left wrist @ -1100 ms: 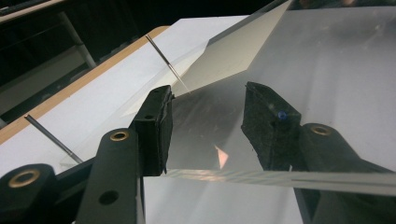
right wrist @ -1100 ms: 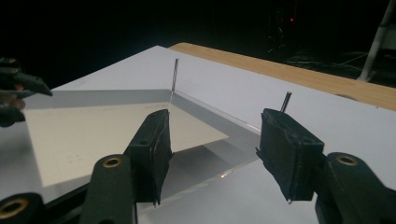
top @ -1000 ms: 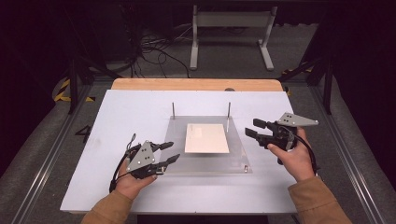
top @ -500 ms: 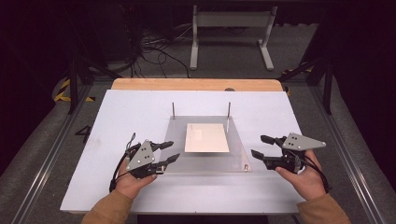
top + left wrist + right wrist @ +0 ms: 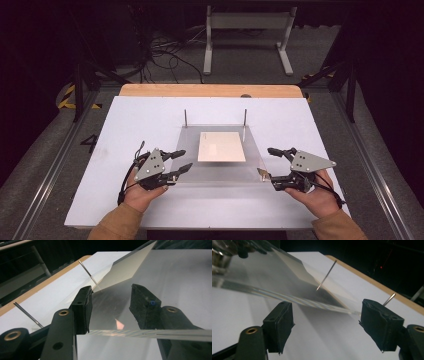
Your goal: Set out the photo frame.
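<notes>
Left tongs (image 5: 181,161), right tongs (image 5: 272,168) flank clear plate (image 5: 220,175) on white board (image 5: 130,125); dark room.

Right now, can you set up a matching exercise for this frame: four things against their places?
Things:
1. cream rectangular card
2. clear acrylic plate
3. thin metal pins
4. left gripper

Places:
A. upright at the plate's far edge
B. lying on the plate
C. flat on the white board
D. at the plate's near left corner

Pairs: 1-B, 2-C, 3-A, 4-D
</notes>
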`<state>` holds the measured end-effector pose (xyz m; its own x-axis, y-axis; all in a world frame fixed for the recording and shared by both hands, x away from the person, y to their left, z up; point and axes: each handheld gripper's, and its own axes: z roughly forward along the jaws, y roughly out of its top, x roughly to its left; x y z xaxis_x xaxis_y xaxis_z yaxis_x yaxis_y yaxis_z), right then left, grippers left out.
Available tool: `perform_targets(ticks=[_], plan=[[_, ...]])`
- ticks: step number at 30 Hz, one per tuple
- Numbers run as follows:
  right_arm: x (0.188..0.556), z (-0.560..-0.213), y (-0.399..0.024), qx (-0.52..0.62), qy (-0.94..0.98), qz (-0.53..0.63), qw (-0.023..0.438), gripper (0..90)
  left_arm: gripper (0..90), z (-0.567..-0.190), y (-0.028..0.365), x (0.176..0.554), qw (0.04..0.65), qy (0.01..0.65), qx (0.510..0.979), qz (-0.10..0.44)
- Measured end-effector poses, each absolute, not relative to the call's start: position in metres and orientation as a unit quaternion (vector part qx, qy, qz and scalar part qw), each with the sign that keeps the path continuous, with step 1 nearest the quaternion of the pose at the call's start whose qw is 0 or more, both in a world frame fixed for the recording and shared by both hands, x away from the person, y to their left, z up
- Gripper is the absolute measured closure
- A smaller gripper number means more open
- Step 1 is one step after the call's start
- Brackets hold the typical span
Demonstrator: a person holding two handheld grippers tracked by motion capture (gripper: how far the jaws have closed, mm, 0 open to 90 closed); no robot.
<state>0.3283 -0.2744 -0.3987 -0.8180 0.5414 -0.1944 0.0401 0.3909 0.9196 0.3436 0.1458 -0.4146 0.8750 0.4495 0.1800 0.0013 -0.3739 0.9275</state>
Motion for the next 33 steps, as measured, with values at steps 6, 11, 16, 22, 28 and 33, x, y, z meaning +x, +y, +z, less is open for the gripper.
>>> perform_targets(ticks=[6, 11, 16, 22, 28, 33], plan=[[0.334, -0.401, -0.261, 0.145, 0.789, 0.541, 0.251, 25.6, 51.3, -0.414, 0.145, 0.344, 0.543, 0.142, 0.802, 0.206], [0.341, -0.406, -0.25, 0.129, 0.777, 0.566, 0.244, 28.8, 51.3, -0.413, 0.145, 0.345, 0.543, 0.14, 0.802, 0.205], [0.344, -0.411, -0.244, 0.12, 0.78, 0.566, 0.237, 49.0, 51.3, -0.413, 0.144, 0.345, 0.544, 0.141, 0.801, 0.204], [0.345, -0.411, -0.244, 0.111, 0.791, 0.548, 0.247, 56.6, 51.6, -0.413, 0.144, 0.344, 0.544, 0.141, 0.802, 0.206], [0.345, -0.409, -0.243, 0.111, 0.791, 0.548, 0.249, 57.2, 52.1, -0.411, 0.144, 0.345, 0.545, 0.143, 0.801, 0.203], [0.347, -0.405, -0.242, 0.11, 0.789, 0.548, 0.255, 57.5, 53.2, -0.406, 0.145, 0.346, 0.543, 0.139, 0.8, 0.213]])
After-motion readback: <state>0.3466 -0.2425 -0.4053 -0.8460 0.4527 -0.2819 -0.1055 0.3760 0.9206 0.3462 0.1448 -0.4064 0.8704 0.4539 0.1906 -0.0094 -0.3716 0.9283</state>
